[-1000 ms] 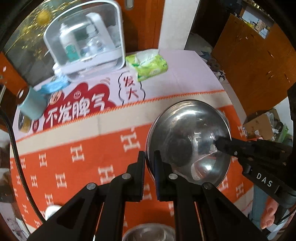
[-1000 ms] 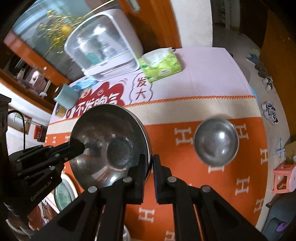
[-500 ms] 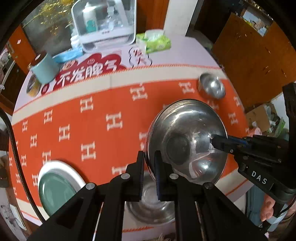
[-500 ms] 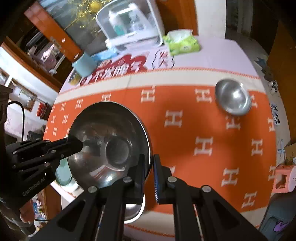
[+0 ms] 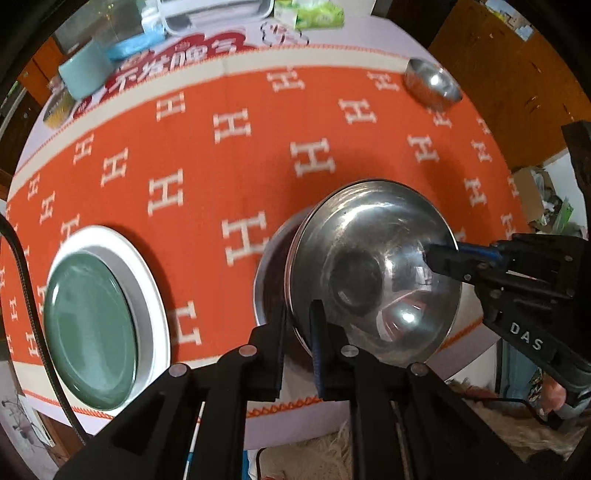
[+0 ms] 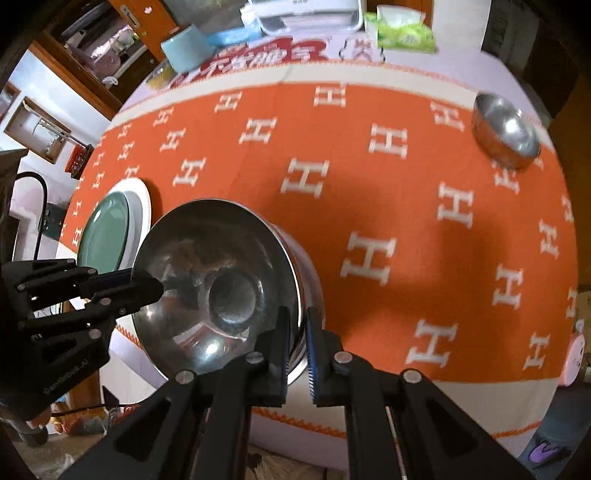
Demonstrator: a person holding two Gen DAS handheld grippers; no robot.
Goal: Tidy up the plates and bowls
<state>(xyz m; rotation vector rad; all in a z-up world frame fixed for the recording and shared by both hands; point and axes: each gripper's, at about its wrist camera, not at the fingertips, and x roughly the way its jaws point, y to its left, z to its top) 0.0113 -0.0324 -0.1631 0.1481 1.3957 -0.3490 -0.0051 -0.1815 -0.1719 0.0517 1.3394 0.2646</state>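
Note:
A large steel bowl [image 5: 373, 273] [image 6: 218, 284] hangs between both grippers over a larger steel bowl [image 5: 271, 273] [image 6: 308, 273] at the table's near edge. My left gripper [image 5: 298, 325] is shut on its left rim. My right gripper [image 6: 297, 332] is shut on its right rim, and also shows in the left wrist view [image 5: 443, 258]. A green plate [image 5: 88, 325] [image 6: 105, 232] lies on a white plate [image 5: 147, 280] [image 6: 142, 199] at the left. A small steel bowl [image 5: 432, 83] [image 6: 506, 129] stands at the far right.
The round table has an orange cloth [image 5: 221, 155] [image 6: 369, 184]. At the back stand a teal cup [image 5: 85, 70] [image 6: 183, 48], a tissue pack [image 5: 314, 13] [image 6: 404, 33] and a clear box [image 6: 306, 14]. The table edge is right below the grippers.
Both grippers have carried the large bowl back toward the near edge and lower. It now hangs over the larger bowl, close to its rim.

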